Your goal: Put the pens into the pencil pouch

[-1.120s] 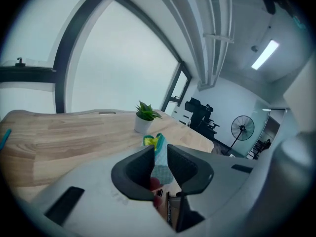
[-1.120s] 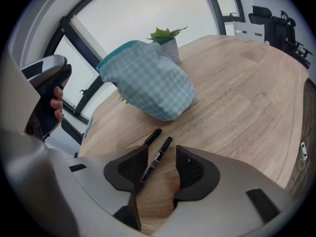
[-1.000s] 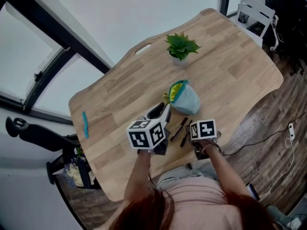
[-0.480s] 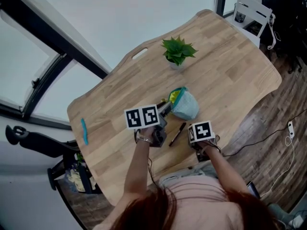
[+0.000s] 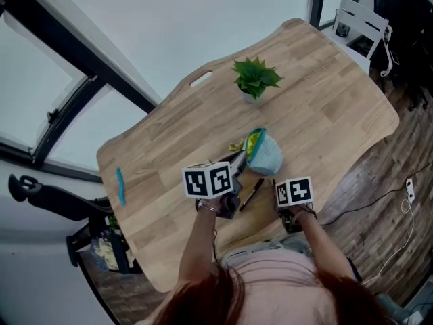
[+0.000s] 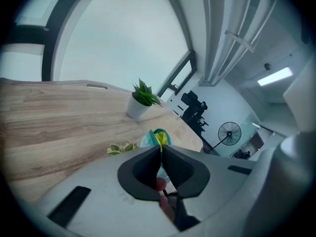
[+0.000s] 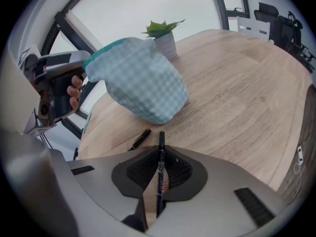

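A light blue checked pencil pouch (image 5: 264, 156) lies mid-table, its yellow-green mouth turned toward my left gripper (image 6: 161, 151). The left jaws have just been closing and now pinch the pouch's zipper rim (image 6: 159, 138). My right gripper (image 7: 160, 154) is shut on a black pen (image 7: 160, 169) that points toward the pouch (image 7: 143, 85), just above the table near the front edge. A second black pen (image 5: 252, 193) lies on the wood between the two grippers, also visible as the loose pen (image 7: 140, 138) in the right gripper view.
A small potted plant (image 5: 255, 80) stands behind the pouch. A blue pen (image 5: 120, 185) lies far off at the table's left edge. The wooden table (image 5: 338, 100) has a cut-out handle slot (image 5: 201, 79). Beyond it at the right is a white chair (image 5: 362, 26).
My left gripper has moved up to the pouch's mouth and its jaws have closed on the rim. The right gripper has stayed near the front edge.
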Motion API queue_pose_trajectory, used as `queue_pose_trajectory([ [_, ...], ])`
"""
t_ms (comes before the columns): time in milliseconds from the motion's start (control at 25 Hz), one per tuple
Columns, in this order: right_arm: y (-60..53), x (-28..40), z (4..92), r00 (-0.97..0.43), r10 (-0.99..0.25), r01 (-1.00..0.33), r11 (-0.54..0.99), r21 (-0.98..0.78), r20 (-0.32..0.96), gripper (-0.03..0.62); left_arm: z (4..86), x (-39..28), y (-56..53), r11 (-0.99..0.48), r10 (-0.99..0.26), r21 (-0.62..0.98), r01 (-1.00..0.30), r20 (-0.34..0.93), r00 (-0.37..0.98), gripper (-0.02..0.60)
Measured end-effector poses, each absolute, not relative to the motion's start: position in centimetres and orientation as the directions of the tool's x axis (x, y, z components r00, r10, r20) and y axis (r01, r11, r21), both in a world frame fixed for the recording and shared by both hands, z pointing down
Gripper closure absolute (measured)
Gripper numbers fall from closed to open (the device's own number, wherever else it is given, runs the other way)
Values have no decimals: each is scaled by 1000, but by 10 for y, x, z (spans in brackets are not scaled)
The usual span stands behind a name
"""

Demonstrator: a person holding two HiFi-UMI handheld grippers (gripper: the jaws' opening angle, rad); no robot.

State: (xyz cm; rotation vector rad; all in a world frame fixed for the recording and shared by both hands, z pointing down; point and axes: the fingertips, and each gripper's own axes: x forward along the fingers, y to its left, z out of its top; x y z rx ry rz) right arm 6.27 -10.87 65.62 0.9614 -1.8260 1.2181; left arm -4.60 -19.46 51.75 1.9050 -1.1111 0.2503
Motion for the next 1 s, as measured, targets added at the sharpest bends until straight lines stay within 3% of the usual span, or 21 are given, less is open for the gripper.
queue_pose_trajectory([
  [520, -176, 100, 539, -563, -569, -810, 240, -534, 599, 562, 490, -25, -171, -305, -706, 467, -830, 475, 526, 574],
  [800, -219, 103, 448, -589, -747, -735, 337, -589, 308, 562, 487, -23, -166, -312, -720, 450, -837, 463, 517, 574],
  [1000, -241, 98, 403, -583, -804, -687, 409, -601, 120, 562, 484, -18, -164, -316, -730, 435, -843, 457, 509, 575],
])
